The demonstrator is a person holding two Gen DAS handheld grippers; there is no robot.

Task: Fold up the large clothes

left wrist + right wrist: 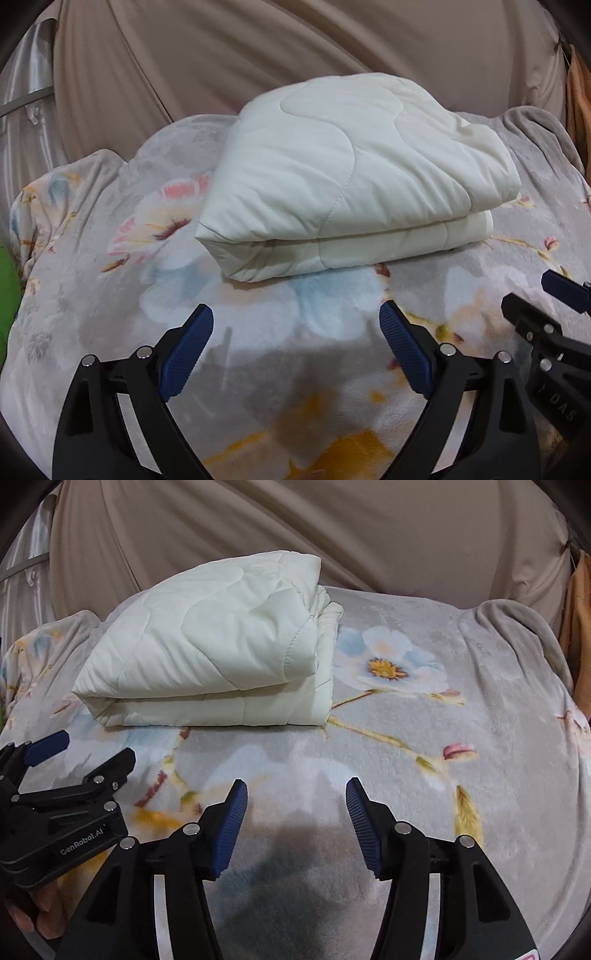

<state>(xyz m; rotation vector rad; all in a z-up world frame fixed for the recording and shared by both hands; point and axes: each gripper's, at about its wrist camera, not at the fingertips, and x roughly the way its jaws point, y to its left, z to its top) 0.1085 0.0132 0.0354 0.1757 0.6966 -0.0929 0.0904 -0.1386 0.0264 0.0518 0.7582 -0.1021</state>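
Folded quilt (343, 177) on floral blanket (110, 295), beige curtain (221, 55) behind, both grippers' jaws spread.

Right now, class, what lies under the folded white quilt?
The quilt rests on a grey floral blanket, which spreads out around it. Whatever lies beneath that blanket, and the patch directly under the quilt, is covered.

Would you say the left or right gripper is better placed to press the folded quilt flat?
Left, probably. The quilt lies straight ahead of the open left gripper, while it sits off to the left of the open right gripper.
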